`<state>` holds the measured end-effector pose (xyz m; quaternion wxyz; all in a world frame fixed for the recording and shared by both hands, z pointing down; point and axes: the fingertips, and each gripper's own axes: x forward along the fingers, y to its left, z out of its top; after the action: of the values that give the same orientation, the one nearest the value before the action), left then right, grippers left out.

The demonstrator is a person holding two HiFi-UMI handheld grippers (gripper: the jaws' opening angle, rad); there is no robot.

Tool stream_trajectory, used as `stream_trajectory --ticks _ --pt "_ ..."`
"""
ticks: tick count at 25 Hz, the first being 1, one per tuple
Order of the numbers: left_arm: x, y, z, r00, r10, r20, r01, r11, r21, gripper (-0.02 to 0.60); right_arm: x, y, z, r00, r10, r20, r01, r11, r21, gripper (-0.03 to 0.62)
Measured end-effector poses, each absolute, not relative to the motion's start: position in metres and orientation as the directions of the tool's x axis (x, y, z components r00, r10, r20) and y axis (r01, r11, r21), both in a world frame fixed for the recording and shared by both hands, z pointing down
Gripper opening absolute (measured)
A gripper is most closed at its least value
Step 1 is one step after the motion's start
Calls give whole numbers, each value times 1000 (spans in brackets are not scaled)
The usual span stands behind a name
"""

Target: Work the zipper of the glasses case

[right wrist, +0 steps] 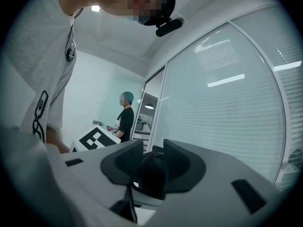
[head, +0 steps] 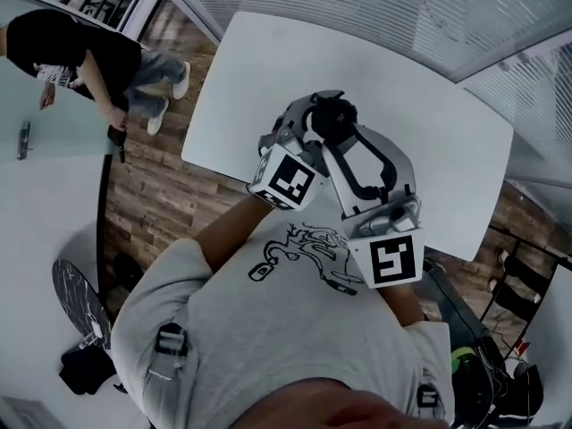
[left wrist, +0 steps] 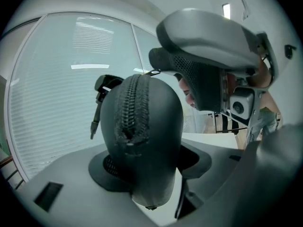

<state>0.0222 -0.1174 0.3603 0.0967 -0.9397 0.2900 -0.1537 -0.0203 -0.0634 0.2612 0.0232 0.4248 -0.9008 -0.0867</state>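
Observation:
I hold a dark glasses case (head: pixel 335 119) in the air above the white table (head: pixel 429 123), between both grippers. In the left gripper view the case (left wrist: pixel 144 141) stands upright in my left gripper (left wrist: pixel 149 163), whose pads press its sides. Its zipper (left wrist: pixel 132 108) runs up the face toward me. My right gripper (left wrist: pixel 203 74) hangs just above and to the right of the case's top. In the right gripper view the case's end (right wrist: pixel 150 174) sits between the pads of the right gripper (right wrist: pixel 154 159), whose jaws stand spread wide and do not clamp it.
The table's near edge (head: pixel 214 164) borders a wooden floor (head: pixel 161 195). Another person (head: pixel 85 56) stands at the far left by a counter. Glass walls with blinds (head: pixel 375 7) close off the back. Chairs (head: pixel 523 275) stand to the right.

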Motion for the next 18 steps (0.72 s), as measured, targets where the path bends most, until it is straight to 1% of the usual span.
stream_trajectory --ticks 3,5,10,13,18 --pt "21 -116 359 782 -577 238 -509 -810 -292 276 -25 -65 269 -635 -772 -2 -756 621 206 141" --pt "20 -114 359 779 -579 239 -504 -806 -310 276 -25 -67 273 -630 -776 13 -757 618 211 130" --pt "20 -115 361 775 -582 246 -499 -803 -325 276 -20 -69 271 -620 -784 -1 -766 606 215 46" --pt "13 -115 361 772 -586 246 -501 -799 -333 276 -17 -69 266 -610 -793 -10 -774 592 223 9" --pt "10 -113 361 781 -583 225 -493 -796 -350 270 -16 -71 264 -614 -788 -31 -778 599 189 6"
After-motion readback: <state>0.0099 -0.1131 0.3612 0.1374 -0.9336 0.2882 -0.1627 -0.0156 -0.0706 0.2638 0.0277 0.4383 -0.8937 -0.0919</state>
